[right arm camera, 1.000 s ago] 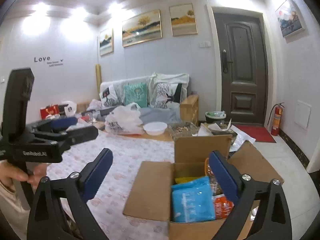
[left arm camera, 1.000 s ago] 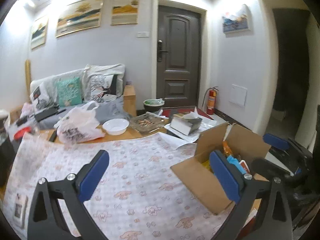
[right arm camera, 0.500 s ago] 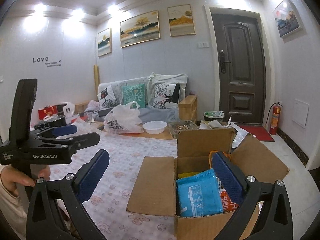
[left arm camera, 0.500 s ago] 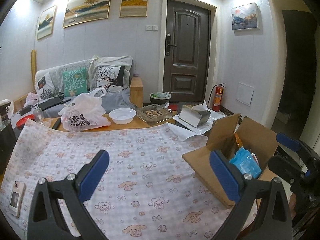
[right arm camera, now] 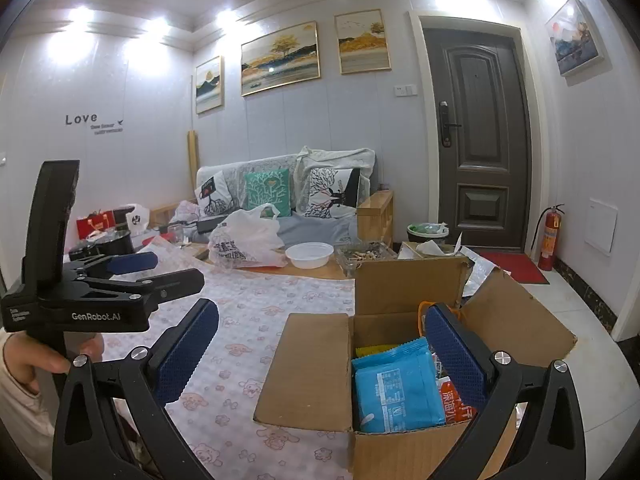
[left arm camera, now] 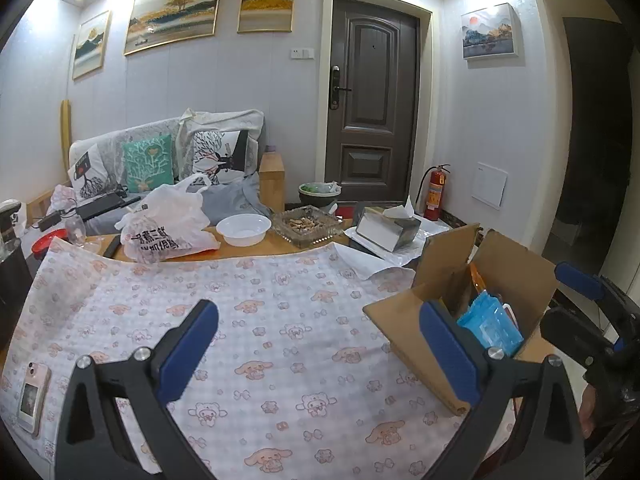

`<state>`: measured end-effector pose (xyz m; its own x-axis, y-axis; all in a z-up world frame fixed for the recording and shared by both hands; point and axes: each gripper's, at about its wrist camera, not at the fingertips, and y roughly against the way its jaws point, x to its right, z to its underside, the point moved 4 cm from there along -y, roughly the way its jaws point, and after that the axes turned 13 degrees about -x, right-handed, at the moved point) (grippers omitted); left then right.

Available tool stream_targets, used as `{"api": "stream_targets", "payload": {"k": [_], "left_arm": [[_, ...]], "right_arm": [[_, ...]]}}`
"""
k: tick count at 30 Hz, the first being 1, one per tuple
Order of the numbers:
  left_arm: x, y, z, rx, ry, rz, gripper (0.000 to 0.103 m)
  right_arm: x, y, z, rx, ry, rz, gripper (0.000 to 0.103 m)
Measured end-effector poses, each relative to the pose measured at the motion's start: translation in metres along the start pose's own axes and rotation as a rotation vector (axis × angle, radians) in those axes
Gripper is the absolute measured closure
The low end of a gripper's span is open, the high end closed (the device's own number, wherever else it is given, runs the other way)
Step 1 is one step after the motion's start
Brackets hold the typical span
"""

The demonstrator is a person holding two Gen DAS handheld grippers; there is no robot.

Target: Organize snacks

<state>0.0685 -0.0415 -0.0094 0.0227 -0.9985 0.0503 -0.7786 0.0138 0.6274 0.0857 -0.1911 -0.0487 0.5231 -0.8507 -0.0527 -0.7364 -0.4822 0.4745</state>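
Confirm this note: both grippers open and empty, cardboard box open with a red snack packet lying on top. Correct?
Not quite. The top packet in the cardboard box is blue, as the right wrist view shows. The left gripper and right gripper are open and empty.

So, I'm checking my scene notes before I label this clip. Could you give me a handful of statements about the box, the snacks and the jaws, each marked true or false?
1. The cardboard box has its flaps open. True.
2. A blue snack packet lies inside the box. True.
3. The right gripper is shut on the blue packet. False: its jaws are wide apart and hold nothing.
4. The left gripper holds a snack. False: its jaws are open and empty, above the patterned tablecloth.
5. The white bowl sits inside the box. False: it stands on the table beyond the cloth, beside the white plastic bag.
6. A phone lies on the tablecloth. True.
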Motion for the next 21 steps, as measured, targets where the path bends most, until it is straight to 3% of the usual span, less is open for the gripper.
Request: {"api": "stream_targets", "payload": {"k": [21], "left_arm": [[-0.0001, 0.001, 0.0026, -0.004, -0.012, 0.006, 0.003]], "right_arm": [[0.0057, 0.0053, 0.0003, 0.004, -0.004, 0.002, 0.0]]}}
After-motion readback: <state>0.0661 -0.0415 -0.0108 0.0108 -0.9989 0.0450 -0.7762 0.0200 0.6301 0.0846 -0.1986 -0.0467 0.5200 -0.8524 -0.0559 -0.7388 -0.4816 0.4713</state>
